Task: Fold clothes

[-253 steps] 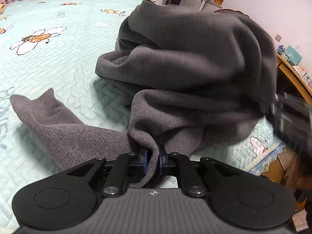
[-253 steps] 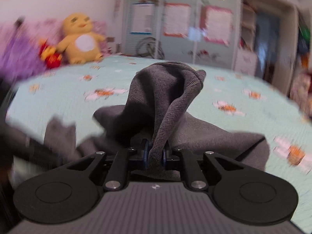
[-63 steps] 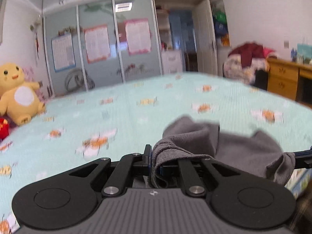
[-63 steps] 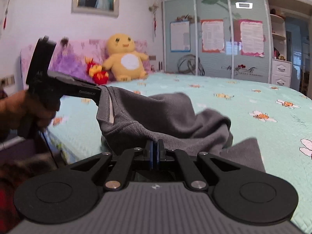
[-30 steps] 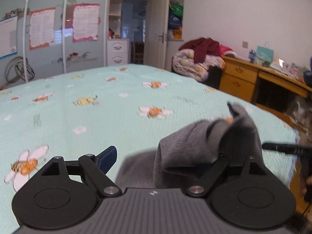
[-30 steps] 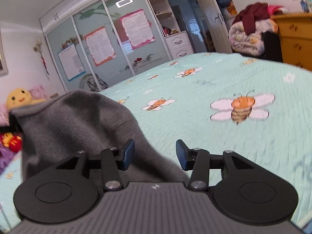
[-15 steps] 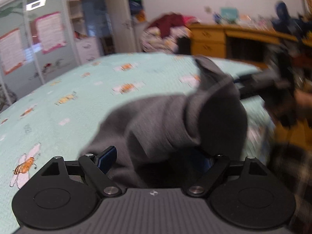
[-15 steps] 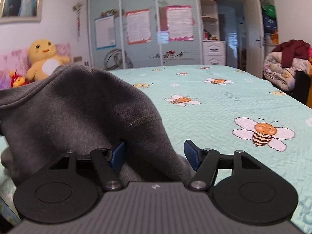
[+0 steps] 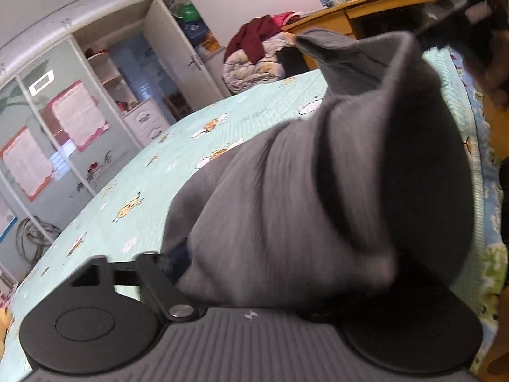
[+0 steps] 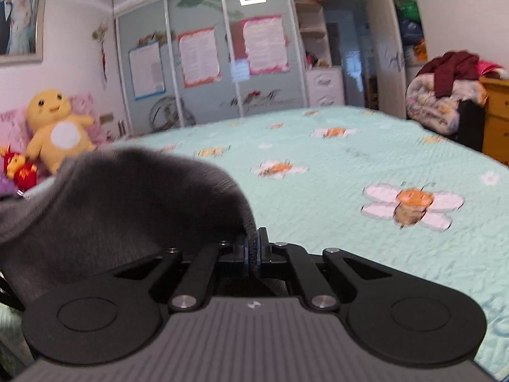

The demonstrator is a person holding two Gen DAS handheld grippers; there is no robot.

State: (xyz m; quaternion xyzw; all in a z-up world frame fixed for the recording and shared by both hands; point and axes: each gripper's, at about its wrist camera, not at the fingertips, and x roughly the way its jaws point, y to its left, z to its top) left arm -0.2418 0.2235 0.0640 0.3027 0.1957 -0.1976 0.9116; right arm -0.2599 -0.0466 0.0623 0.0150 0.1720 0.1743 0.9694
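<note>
Grey knit garment (image 10: 121, 203) is bunched above the bed (image 10: 334, 165), draped leftward from the right tool (image 10: 253, 248), whose fingers are pinched tight on a fold of it. Over the left tool (image 9: 286, 273) the same garment (image 9: 318, 191) is heaped, hiding the fingertips; I cannot tell its state.

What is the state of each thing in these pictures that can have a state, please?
right gripper: shut on an edge of the grey garment.
left gripper: mostly covered by cloth; open or shut cannot be told.
grey garment: bunched up, not folded, draped over the left gripper.
wardrobe door: swung open.
yellow plush toy: sitting upright.
dark red clothes: heaped on a rolled quilt.
</note>
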